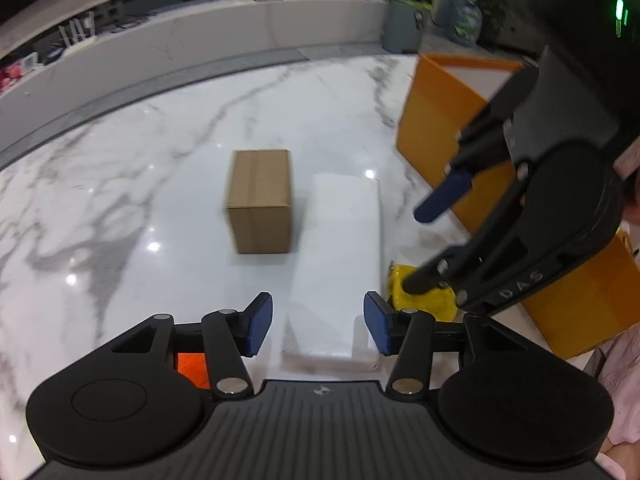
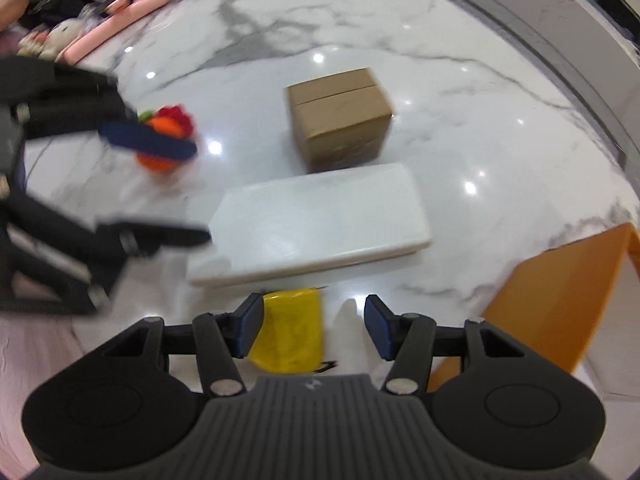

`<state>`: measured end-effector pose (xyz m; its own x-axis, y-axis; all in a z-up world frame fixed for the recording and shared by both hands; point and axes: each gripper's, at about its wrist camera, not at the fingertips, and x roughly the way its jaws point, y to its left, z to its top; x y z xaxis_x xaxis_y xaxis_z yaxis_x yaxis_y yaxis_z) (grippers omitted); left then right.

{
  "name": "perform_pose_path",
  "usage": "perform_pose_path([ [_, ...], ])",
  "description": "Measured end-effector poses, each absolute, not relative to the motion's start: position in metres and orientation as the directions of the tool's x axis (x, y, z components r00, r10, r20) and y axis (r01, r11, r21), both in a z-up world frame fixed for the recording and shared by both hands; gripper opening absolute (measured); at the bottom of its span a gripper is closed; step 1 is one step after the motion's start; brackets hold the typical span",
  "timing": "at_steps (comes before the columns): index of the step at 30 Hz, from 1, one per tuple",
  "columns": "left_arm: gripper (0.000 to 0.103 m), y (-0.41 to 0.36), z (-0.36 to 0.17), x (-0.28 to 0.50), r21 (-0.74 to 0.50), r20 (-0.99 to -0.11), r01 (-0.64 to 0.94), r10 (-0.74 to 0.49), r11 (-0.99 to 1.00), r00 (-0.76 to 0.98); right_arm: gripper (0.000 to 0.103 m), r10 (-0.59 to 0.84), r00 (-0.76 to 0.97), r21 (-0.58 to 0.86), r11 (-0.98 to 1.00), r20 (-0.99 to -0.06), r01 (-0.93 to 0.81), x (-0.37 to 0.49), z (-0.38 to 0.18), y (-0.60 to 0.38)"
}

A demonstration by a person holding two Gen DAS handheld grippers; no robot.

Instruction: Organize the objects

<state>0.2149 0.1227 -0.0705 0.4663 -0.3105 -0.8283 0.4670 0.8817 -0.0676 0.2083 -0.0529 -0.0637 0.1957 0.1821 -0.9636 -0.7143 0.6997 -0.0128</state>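
Observation:
A brown cardboard box [image 1: 260, 200] [image 2: 340, 118] stands on the marble table. A flat white box [image 1: 340, 264] [image 2: 316, 220] lies beside it. A yellow packet [image 1: 420, 292] [image 2: 292, 332] lies at the white box's near side. My left gripper [image 1: 318, 322] is open over the white box's near end. My right gripper [image 2: 314, 328] is open just above the yellow packet; it also shows in the left wrist view [image 1: 424, 248]. An orange and red toy [image 2: 168, 136] lies behind the left gripper's fingers [image 2: 148, 140].
An open orange bin [image 1: 472, 120] [image 2: 560, 292] stands at the table's right side. Pink items and a plush toy [image 2: 60, 36] line the far edge. A grey counter [image 1: 200, 36] with clutter and a plant pot [image 1: 404, 24] lies beyond.

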Motion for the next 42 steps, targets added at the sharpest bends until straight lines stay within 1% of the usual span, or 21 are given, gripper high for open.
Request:
perform_pose_path([
  [2, 0.064, 0.119, -0.079, 0.221, -0.076, -0.840, 0.459, -0.305, 0.885, 0.449, 0.057, 0.185, 0.203, -0.012, 0.711, -0.962, -0.703, 0.214, -0.064, -0.056],
  [4, 0.068, 0.117, -0.082, 0.225, -0.095, -0.840, 0.449, -0.313, 0.889, 0.443, 0.052, 0.181, 0.217, -0.021, 0.722, -0.959, -0.691, 0.217, -0.065, -0.058],
  [7, 0.074, 0.113, -0.086, 0.231, -0.089, -0.848, 0.453, -0.306, 0.887, 0.432, 0.051, 0.167, 0.228, -0.031, 0.740, -0.959, -0.672, 0.224, -0.069, -0.062],
  [11, 0.075, 0.098, -0.088, 0.235, -0.032, -0.851, 0.483, -0.277, 0.875, 0.446, 0.050, 0.169, 0.237, -0.040, 0.729, -0.957, -0.683, 0.228, -0.067, -0.068],
  [16, 0.075, 0.074, -0.091, 0.236, 0.084, -0.843, 0.507, -0.210, 0.858, 0.495, 0.050, 0.179, 0.261, -0.056, 0.717, -0.949, -0.695, 0.234, -0.055, -0.075],
  [22, 0.075, 0.059, -0.101, 0.241, 0.139, -0.857, 0.483, -0.139, 0.865, 0.495, 0.051, 0.200, 0.268, -0.051, 0.705, -0.942, -0.708, 0.237, -0.052, -0.081],
  [25, 0.072, 0.063, -0.101, 0.242, 0.120, -0.859, 0.465, -0.143, 0.877, 0.491, 0.051, 0.200, 0.267, -0.054, 0.698, -0.943, -0.714, 0.236, -0.055, -0.080],
  [29, 0.071, 0.066, -0.099, 0.242, 0.098, -0.867, 0.457, -0.150, 0.884, 0.476, 0.051, 0.211, 0.267, -0.049, 0.693, -0.940, -0.719, 0.233, -0.056, -0.081],
  [33, 0.071, 0.082, -0.093, 0.239, -0.035, -0.872, 0.394, -0.220, 0.919, 0.438, 0.051, 0.217, 0.269, -0.046, 0.693, -0.938, -0.719, 0.231, -0.053, -0.083],
  [34, 0.071, 0.085, -0.090, 0.236, -0.046, -0.867, 0.391, -0.232, 0.919, 0.442, 0.051, 0.221, 0.269, -0.043, 0.694, -0.937, -0.719, 0.230, -0.052, -0.083],
  [38, 0.071, 0.090, -0.073, 0.219, -0.028, -0.848, 0.403, -0.235, 0.915, 0.474, 0.051, 0.239, 0.275, -0.038, 0.686, -0.931, -0.726, 0.227, -0.048, -0.082],
  [42, 0.070, 0.107, -0.055, 0.205, -0.033, -0.843, 0.380, -0.230, 0.924, 0.486, 0.051, 0.270, 0.279, -0.020, 0.685, -0.921, -0.729, 0.229, -0.040, -0.077],
])
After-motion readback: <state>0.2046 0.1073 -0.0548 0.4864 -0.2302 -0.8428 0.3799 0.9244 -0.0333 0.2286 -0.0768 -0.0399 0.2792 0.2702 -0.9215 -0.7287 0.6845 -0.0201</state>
